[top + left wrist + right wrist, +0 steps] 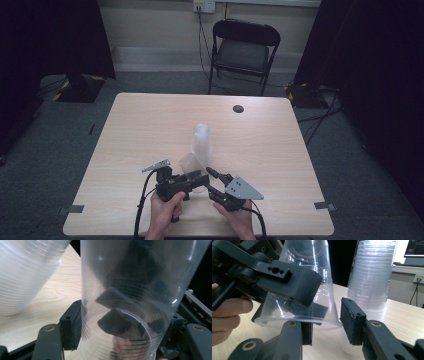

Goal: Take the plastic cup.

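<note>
Holding: you've got a single clear plastic cup [189,164] pinched in your left tool [196,181], at about 6 o'clock on the desk [150,125], just short of the cup stack [202,140].
Left tool: pressed in on the cup's wall, pads on either side of its body in the left gripper view [117,315]; the cup is tilted, rim towards your right hand.
Right tool: your right tool [214,181] stands spread; in the right gripper view one jaw sits by the cup's rim [298,323], the other is off to the side, and neither pad presses yet.
Stack: upright at the desk's middle, about 12 o'clock from your tools, just beside the held cup; I can't tell if they touch.
Handling: expect this cup to be very light, thin and springy; a hard squeeze would likely buckle the wall, and the smooth plastic may slip.
Where to grip: go for the rolled rim or the wall just below it, likely the stiffest part.
Hands: both hands low at the near edge, left hand [164,210] at 7 o'clock, right hand [235,216] at 5 o'clock, tools angled inward to meet at the cup.
</note>
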Demonstrator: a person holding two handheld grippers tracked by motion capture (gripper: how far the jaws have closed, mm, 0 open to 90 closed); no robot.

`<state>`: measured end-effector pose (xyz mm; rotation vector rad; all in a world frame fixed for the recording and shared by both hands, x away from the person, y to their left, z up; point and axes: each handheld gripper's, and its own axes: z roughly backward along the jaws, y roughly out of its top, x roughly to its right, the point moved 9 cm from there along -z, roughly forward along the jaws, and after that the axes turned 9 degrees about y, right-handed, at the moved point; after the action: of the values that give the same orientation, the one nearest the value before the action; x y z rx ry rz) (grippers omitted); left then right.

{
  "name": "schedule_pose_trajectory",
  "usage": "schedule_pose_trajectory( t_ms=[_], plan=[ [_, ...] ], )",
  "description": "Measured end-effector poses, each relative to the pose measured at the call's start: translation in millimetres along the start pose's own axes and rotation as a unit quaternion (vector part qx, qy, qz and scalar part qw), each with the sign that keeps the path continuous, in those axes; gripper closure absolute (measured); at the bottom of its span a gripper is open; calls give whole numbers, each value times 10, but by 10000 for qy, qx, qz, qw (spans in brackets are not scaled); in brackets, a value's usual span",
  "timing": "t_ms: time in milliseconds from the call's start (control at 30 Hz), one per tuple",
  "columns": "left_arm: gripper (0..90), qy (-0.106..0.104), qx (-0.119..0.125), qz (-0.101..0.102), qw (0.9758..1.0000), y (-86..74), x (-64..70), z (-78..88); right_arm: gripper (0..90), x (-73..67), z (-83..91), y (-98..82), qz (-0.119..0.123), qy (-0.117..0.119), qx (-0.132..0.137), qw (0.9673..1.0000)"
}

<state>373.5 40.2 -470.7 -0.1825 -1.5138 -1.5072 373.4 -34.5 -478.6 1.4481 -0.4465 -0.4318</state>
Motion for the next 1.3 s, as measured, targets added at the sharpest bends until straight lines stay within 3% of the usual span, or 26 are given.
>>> schedule_pose_trajectory(
  t_ms=[100,300,500,800,1067,1300],
  plan=[
    [334,21,-24,-26,10000,-1,15,-9,627,4,-8,-1,-37,19,6,10000],
    [334,-143,-86,-3,9999,-21,79,-27,637,6,-14,36,47,9,147,9999],
    [328,-274,-119,50,9995,-41,114,-73,695,38,26,42,41,-143,272,9995],
    [296,-280,-139,-321,9990,-60,135,-72,769,51,76,41,151,-231,386,9989],
    [248,-253,-40,-423,9988,-21,150,-38,804,59,117,89,276,-343,519,9977],
    [247,-244,-67,-462,9986,-17,150,-6,815,43,116,75,245,-321,452,9982]
  ],
)
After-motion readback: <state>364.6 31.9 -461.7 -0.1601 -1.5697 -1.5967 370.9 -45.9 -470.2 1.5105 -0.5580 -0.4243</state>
